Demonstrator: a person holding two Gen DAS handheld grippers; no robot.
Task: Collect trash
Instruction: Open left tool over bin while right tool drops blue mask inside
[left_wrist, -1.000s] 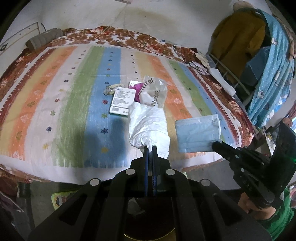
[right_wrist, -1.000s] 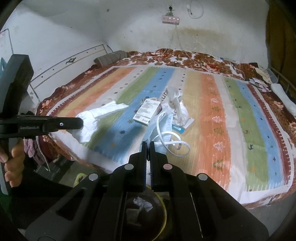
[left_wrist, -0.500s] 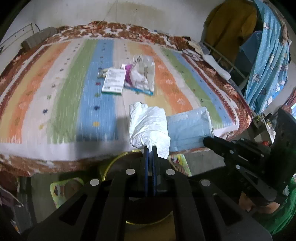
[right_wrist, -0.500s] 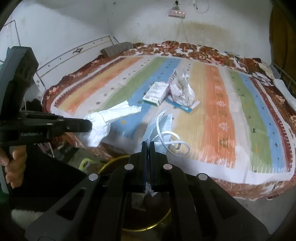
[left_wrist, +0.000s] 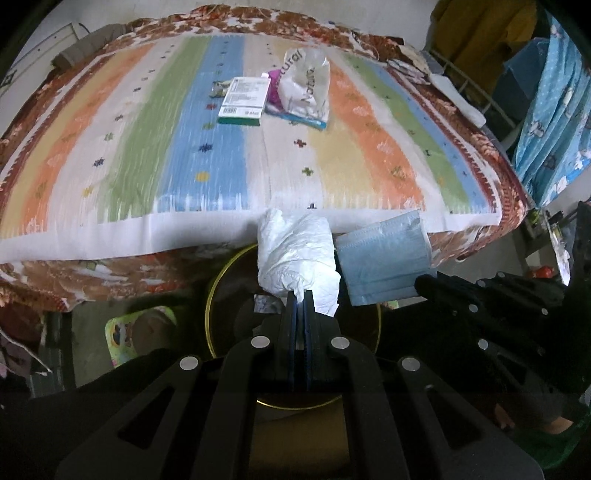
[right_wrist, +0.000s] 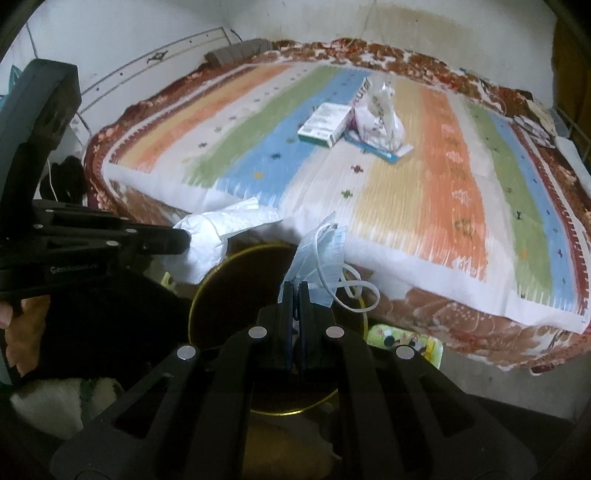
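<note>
My left gripper (left_wrist: 300, 295) pinches the crumpled white tissue (left_wrist: 295, 258), my right gripper (right_wrist: 294, 286) pinches the blue face mask (right_wrist: 319, 254); both hang over the gold-rimmed bin (left_wrist: 218, 295), ready to drop. More litter waits at twelve o'clock on the bedspread (left_wrist: 110, 147).

The plastic bag (left_wrist: 304, 90) on the bed reads "Natural" (printed twice).

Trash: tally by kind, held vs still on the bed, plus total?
Held in the grippers:
Crumpled white tissue: 1
Blue face mask: 1
Still on the bed:
Small cardboard box: 1
Clear plastic bag: 1
Flat blue packet under the bag: 1
Small crumpled wrapper behind the box: 1
Total: 6
</note>
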